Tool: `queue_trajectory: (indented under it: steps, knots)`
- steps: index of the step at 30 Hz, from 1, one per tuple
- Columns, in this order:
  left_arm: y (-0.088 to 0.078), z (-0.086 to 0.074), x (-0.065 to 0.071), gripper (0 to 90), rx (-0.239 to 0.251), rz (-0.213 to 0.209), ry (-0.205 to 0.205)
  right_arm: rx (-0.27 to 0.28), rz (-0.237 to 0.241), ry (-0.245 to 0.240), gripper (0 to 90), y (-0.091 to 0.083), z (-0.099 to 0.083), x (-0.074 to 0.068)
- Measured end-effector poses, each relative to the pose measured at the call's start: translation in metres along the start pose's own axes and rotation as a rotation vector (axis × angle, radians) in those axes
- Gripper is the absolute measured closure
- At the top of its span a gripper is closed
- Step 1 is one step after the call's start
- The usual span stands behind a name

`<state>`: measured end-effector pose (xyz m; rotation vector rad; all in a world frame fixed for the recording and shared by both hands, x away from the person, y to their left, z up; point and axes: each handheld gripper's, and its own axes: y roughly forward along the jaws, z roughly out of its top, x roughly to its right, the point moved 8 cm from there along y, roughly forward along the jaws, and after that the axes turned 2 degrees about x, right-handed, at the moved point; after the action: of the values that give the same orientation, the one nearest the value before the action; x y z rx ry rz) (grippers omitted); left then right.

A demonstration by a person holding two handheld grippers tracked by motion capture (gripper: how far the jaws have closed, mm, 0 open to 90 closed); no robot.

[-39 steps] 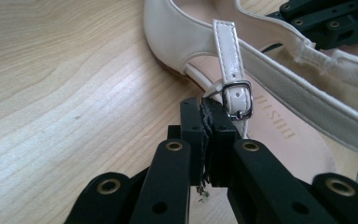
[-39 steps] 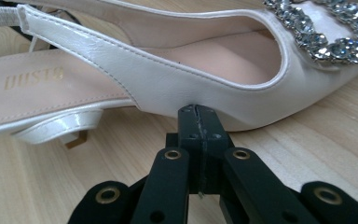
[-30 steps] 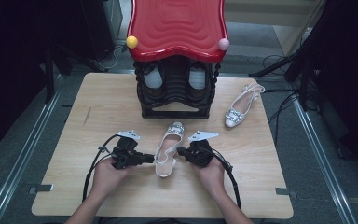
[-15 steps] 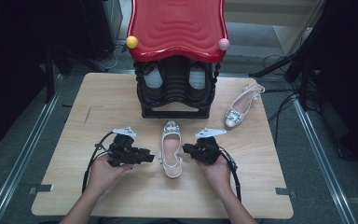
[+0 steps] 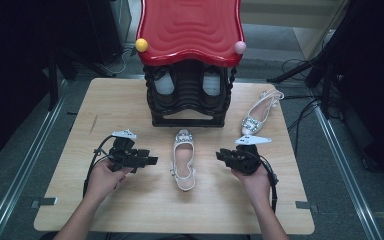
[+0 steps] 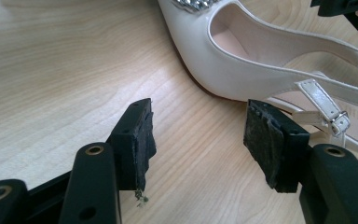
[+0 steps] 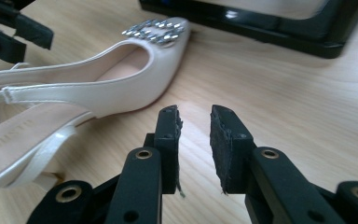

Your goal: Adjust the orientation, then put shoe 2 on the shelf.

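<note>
A white slingback shoe (image 5: 184, 160) with a jewelled toe lies flat in the middle of the wooden table (image 5: 115, 105), toe toward the rack. My left gripper (image 5: 151, 161) rests to its left, a gap away from it. Its jaws have just been opening and stand wide with nothing between them. In the left gripper view the gripper (image 6: 198, 121) points at bare wood, and the shoe (image 6: 223, 65) lies beyond it. My right gripper (image 5: 220, 155) sits to the shoe's right. Its jaws have just been opening too, and in the right gripper view the gripper (image 7: 196, 119) is narrowly open and empty beside the shoe (image 7: 98, 88).
A black shoe rack (image 5: 190, 100) with a red wavy top (image 5: 190, 25) stands at the table's back middle; its base (image 7: 261, 23) lies ahead of the right gripper. A second matching shoe (image 5: 257, 117) lies at the back right. Metal rails run along both table sides.
A second ago both grippers were at the shoe, shut on its sides. They have let go, the shoe lies flat, and each gripper has drawn outward from it with its jaws opening.
</note>
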<state>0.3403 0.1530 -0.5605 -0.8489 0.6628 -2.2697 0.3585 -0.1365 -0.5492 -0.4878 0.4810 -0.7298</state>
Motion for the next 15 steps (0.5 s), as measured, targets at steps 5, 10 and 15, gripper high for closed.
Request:
queue_trajectory:
  steps: [5, 10, 15]
  knots:
    - [-0.002, 0.0, -0.003, 40.6, 0.006, 0.003, -0.007, 0.02, -0.028, 0.042, 76.1, -0.01, 0.003, 0.022]
    - [-0.003, 0.0, -0.005, 40.1, 0.009, 0.006, -0.007, 0.057, -0.062, 0.091, 83.5, -0.023, 0.008, 0.041]
    - [-0.002, -0.002, -0.004, 39.6, -0.004, 0.003, -0.004, 0.047, -0.084, 0.115, 90.0, -0.026, 0.01, 0.059]
